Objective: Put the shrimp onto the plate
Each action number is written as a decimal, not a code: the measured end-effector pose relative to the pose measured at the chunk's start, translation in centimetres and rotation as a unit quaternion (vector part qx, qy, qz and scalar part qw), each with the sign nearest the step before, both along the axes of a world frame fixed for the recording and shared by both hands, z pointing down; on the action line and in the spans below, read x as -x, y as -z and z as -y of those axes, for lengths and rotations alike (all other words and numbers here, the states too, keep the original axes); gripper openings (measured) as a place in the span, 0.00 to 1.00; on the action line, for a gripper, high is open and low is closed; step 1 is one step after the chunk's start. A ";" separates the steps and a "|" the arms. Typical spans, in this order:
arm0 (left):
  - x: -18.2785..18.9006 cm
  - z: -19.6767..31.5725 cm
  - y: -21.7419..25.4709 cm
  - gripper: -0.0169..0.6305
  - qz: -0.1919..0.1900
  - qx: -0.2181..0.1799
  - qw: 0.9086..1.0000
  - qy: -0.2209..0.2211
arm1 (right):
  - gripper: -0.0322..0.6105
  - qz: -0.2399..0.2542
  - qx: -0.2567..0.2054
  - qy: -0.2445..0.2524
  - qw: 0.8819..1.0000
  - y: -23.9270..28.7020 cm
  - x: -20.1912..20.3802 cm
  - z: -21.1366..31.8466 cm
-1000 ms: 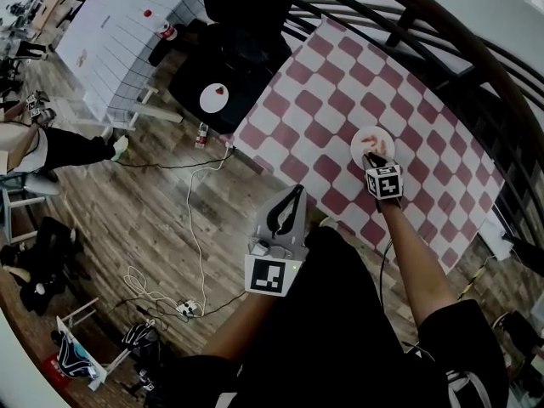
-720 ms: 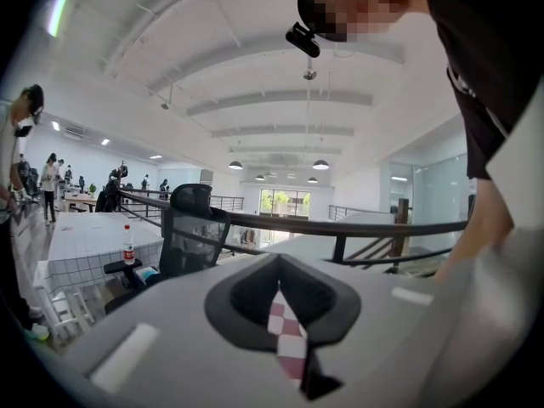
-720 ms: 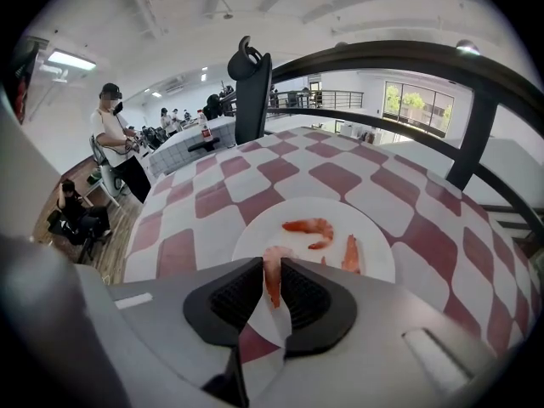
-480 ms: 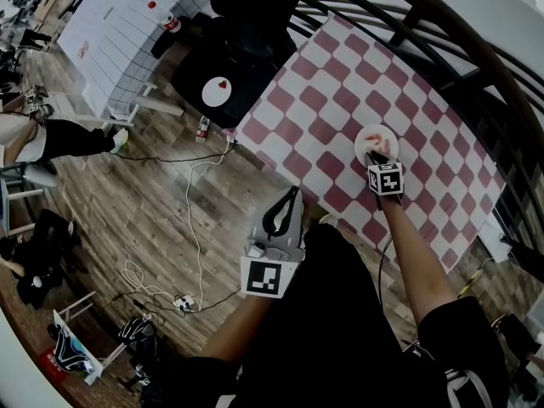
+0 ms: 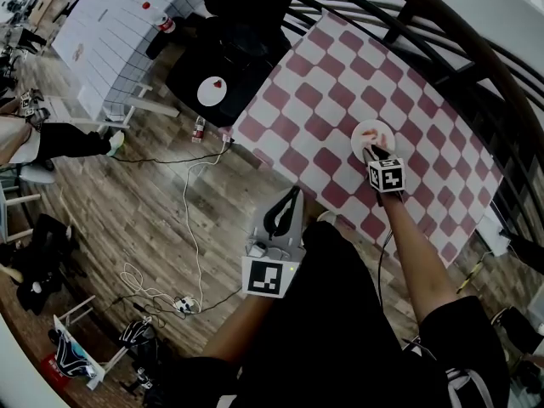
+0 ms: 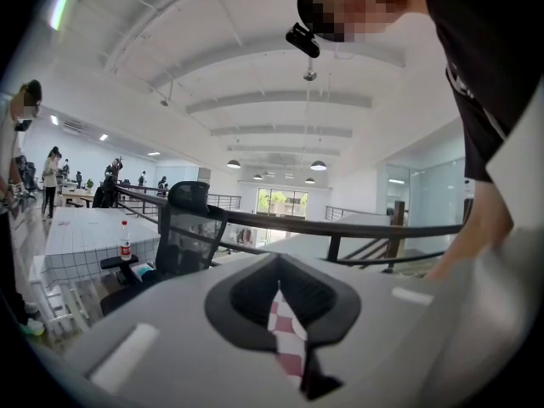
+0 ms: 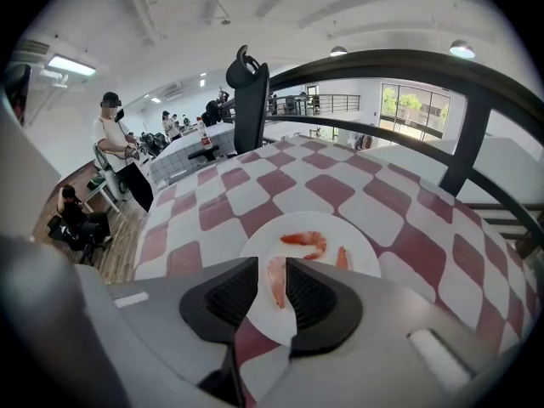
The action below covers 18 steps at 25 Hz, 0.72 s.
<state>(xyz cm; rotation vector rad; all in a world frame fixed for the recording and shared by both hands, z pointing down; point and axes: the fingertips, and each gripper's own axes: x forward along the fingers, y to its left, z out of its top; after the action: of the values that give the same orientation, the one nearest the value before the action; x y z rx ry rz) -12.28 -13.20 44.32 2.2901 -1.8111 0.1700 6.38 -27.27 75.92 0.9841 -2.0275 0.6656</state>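
Note:
A white plate (image 5: pixel 371 131) sits on the red-and-white checkered table (image 5: pixel 314 100). In the right gripper view the plate (image 7: pixel 357 246) holds a curled shrimp (image 7: pixel 304 240) and a small one (image 7: pixel 342 257). A third pale shrimp (image 7: pixel 276 282) lies in the gap between my right gripper's (image 7: pixel 272 267) jaws, which stand a little apart with white plate showing beside it. My right gripper (image 5: pixel 373 152) is at the plate's near edge. My left gripper (image 5: pixel 294 192) hangs off the table by my body, shut and empty; its own view (image 6: pixel 279 287) shows only a sliver of cloth.
A black office chair (image 5: pixel 246 24) stands beyond the table's left corner, and a dark railing (image 5: pixel 442 32) curves along the far side. A white cable (image 5: pixel 191 219) runs over the wooden floor. A white-tiled table (image 5: pixel 119 24) and people are at the far left.
The right gripper stays at the plate's near edge and the left gripper has not moved. Only the head view shifts slightly.

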 end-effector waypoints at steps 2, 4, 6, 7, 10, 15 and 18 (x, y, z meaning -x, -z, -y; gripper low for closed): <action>-0.1 -0.1 0.2 0.04 -0.004 -0.002 1.000 -0.002 | 0.21 0.011 -0.007 -0.007 1.000 1.1 0.0 0.1; -0.2 -0.2 0.4 0.04 -0.009 -0.005 1.000 -0.003 | 0.20 0.023 -0.018 -0.013 0.999 2.4 0.0 0.2; -0.3 -0.4 0.7 0.04 -0.010 -0.008 1.000 -0.006 | 0.20 0.034 -0.033 -0.018 0.999 4.1 0.1 0.1; -0.3 -0.4 0.9 0.04 -0.010 -0.010 1.000 -0.008 | 0.20 0.040 -0.040 -0.022 0.998 5.0 0.2 0.0; -0.5 -0.7 1.6 0.04 -0.011 -0.018 1.000 -0.016 | 0.20 0.059 -0.057 -0.039 0.996 7.6 -0.1 -0.9; -1.0 -1.4 2.1 0.04 -0.016 -0.022 0.999 -0.031 | 0.13 0.091 -0.087 -0.072 0.989 11.8 -1.1 -2.9; -2.0 -1.3 2.5 0.04 -0.027 -0.019 0.998 -0.048 | 0.08 0.121 -0.101 -0.101 0.982 14.4 -1.8 -4.2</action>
<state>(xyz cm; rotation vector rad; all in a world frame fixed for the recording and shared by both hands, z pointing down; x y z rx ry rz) -10.31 -11.93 41.81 2.3860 -1.6927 0.0878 8.20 -23.05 61.54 1.2935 -2.2603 0.7267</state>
